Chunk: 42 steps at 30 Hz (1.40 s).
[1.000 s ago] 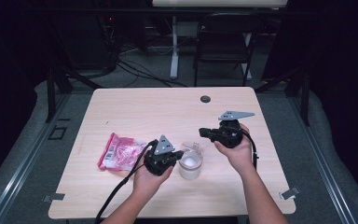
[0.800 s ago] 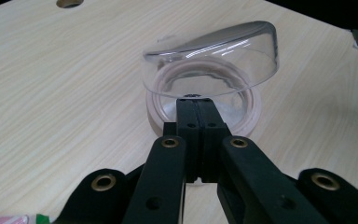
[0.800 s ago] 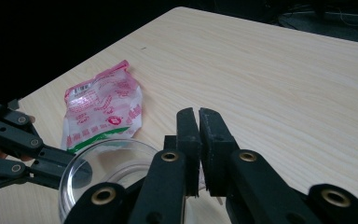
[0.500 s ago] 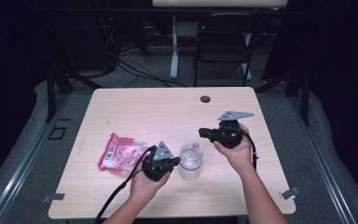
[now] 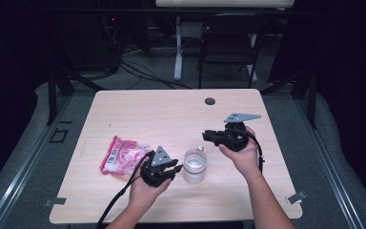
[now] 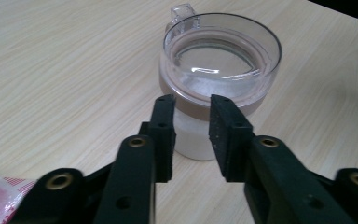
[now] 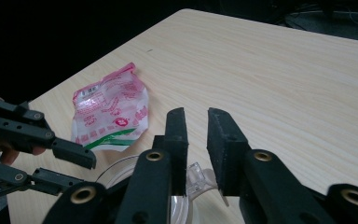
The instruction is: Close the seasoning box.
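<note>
A clear plastic jar [image 5: 194, 165] with a see-through lid and white powder in it stands on the table near the front edge. My left gripper [image 5: 174, 168] lies just left of it. In the left gripper view the jar [image 6: 219, 70] stands right beyond the fingertips of the left gripper [image 6: 191, 100]; its jaws have just been opening, with nothing between them. My right gripper [image 5: 208, 136] hovers behind and right of the jar, pointing left. Its jaws have also just been opening, and the right gripper [image 7: 196, 114] holds nothing above the lid's clear tab [image 7: 196, 179].
A pink and white snack bag [image 5: 124, 155] lies flat left of the left hand, and the bag [image 7: 112, 112] is crumpled at its top. A small black disc [image 5: 210, 101] sits at the far side of the wooden table [image 5: 171, 114]. A chair [image 5: 228, 43] stands beyond it.
The left gripper has drawn back a little from the jar toward the front left. The right hand has kept its place behind the jar.
</note>
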Each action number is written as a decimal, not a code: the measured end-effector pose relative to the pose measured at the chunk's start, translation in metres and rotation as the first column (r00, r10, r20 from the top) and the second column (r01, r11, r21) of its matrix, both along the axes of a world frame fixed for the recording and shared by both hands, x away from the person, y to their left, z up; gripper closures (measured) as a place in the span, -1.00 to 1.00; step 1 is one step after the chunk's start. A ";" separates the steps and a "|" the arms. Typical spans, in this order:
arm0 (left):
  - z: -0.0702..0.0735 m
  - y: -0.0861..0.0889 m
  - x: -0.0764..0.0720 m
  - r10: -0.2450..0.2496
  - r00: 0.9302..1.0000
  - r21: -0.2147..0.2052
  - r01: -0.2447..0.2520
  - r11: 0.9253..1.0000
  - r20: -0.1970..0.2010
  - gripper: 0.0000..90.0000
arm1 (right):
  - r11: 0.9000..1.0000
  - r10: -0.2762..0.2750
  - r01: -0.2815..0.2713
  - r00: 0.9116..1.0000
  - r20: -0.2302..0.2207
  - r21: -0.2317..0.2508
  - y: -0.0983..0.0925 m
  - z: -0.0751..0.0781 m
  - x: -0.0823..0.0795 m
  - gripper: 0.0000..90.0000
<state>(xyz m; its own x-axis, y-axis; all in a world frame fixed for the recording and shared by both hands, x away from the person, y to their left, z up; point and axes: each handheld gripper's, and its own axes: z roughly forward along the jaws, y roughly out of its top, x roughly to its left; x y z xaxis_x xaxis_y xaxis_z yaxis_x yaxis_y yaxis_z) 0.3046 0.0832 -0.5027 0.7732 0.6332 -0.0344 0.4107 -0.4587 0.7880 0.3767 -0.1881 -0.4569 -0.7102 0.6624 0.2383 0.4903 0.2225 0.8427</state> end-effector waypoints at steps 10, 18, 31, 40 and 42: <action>0.000 0.008 0.001 0.020 1.000 -0.011 -0.020 1.000 -0.013 0.13 | 1.000 -0.007 0.007 1.000 0.013 -0.017 0.004 0.001 -0.001 0.49; 0.004 0.014 0.001 0.028 1.000 -0.023 -0.028 0.999 -0.007 0.11 | 1.000 -0.013 0.013 1.000 0.013 -0.011 0.003 0.001 -0.002 0.45; 0.024 0.065 0.005 0.095 0.995 -0.045 -0.094 0.995 0.032 0.00 | 1.000 -0.006 0.006 1.000 0.020 -0.020 0.011 0.007 -0.007 0.34; 0.030 0.133 0.000 0.264 0.963 -0.084 -0.259 0.962 0.056 -0.01 | 0.999 0.012 -0.010 0.999 0.052 -0.052 0.027 0.022 -0.013 0.14; 0.032 0.146 -0.001 0.288 0.955 -0.088 -0.282 0.955 0.070 -0.02 | 0.998 -0.001 0.006 0.998 0.068 -0.070 0.029 0.025 -0.015 0.09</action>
<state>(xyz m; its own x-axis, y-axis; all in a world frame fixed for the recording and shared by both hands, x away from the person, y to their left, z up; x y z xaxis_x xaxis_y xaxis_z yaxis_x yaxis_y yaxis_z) 0.3031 0.2288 -0.4708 0.5630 0.8257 -0.0357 0.4487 -0.2691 0.8522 0.3615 -0.1591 -0.4323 -0.7207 0.6786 0.1421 0.4331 0.2806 0.8565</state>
